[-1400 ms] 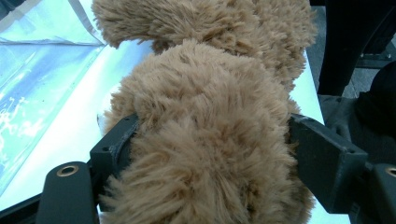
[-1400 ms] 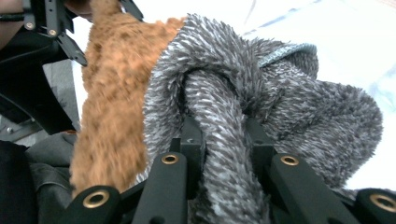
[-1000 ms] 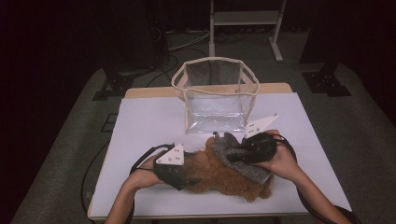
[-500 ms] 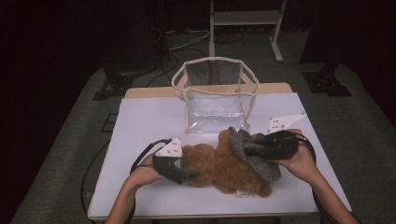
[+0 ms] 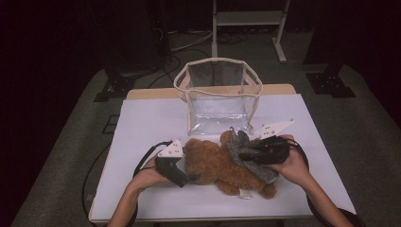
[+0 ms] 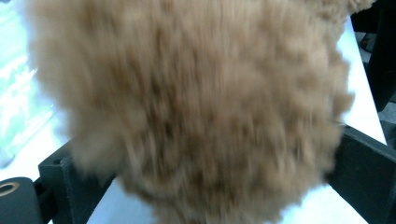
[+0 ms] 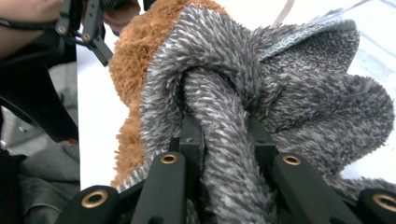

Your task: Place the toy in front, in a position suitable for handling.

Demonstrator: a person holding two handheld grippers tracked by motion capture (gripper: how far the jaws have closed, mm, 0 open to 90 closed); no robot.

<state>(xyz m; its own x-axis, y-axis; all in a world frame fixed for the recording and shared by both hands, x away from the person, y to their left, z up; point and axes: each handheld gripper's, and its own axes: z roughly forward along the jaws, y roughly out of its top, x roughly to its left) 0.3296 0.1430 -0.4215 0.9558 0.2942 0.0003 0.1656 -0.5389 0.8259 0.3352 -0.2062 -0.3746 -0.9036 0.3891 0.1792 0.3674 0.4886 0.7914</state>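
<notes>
The brown plush bear (image 5: 222, 165) lies on its side on the white table (image 5: 142, 123), near my edge of it, with a shaggy grey cloth (image 5: 246, 151) bunched over its right half. From above I see the bear between my two hands; just behind it stands a clear plastic bag (image 5: 217, 97) with a cream fabric rim, boxy and open at the top.

My right gripper (image 5: 243, 155) is clamped on a thick fold of that grey cloth. The right gripper view shows what the high view cannot: the fold squeezed tight between the two black jaws, its pile long and speckled white on grey, a stitched hem at the far edge and orange-brown fur behind it.

My left gripper (image 5: 189, 178) sits at the bear's left end. Its jaws have just been opening and now stand wide apart. In the left gripper view, blurred tan fur bulges between them, one black jaw at each lower corner.
</notes>
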